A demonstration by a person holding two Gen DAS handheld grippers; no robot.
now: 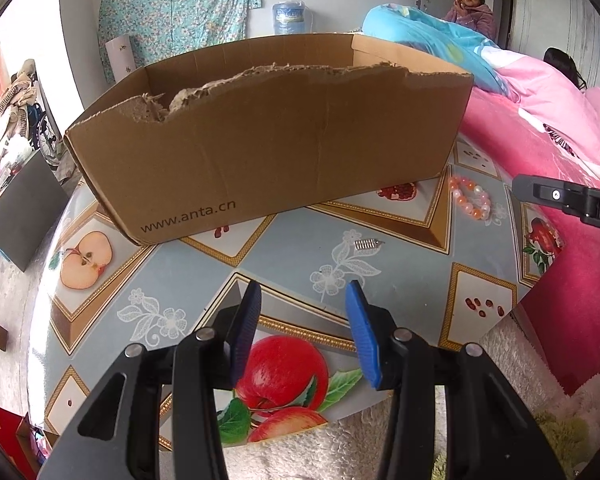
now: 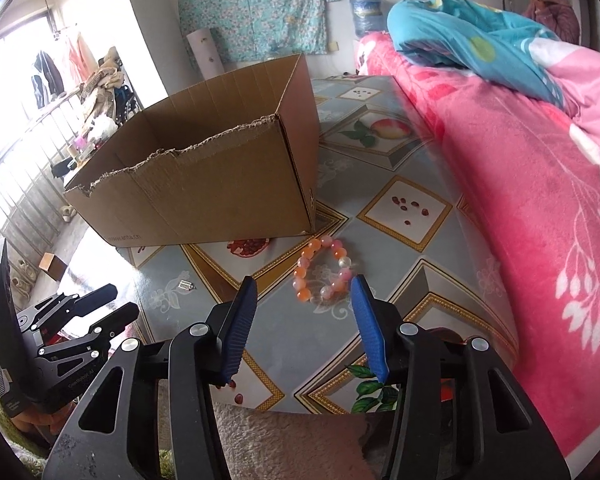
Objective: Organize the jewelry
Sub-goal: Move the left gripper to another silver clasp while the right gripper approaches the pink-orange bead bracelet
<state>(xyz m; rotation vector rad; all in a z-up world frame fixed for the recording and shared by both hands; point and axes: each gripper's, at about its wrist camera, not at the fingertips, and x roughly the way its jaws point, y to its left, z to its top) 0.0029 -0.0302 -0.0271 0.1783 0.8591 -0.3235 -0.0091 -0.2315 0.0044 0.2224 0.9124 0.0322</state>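
An orange, pink and white bead bracelet (image 2: 323, 271) lies on the fruit-patterned tablecloth (image 2: 404, 292), just right of the open cardboard box (image 2: 204, 184). My right gripper (image 2: 304, 284) hovers over the near side of the bracelet, its blue fingers (image 2: 240, 324) apart and nothing between them. A small silver comb-like clip (image 1: 367, 244) lies nearer the table's middle. In the left wrist view my left gripper (image 1: 304, 290) stands open above the tablecloth (image 1: 284, 256), short of the clip, facing the box (image 1: 268, 152). The bracelet (image 1: 470, 197) shows at the right there.
A pink floral blanket (image 2: 540, 184) and a blue quilt (image 2: 472, 40) border the table on the right. A person (image 2: 550, 0) sits at the back right. Clutter and a railing (image 2: 28, 184) lie left of the table. A fluffy pale cloth (image 1: 340, 452) lies at the near edge.
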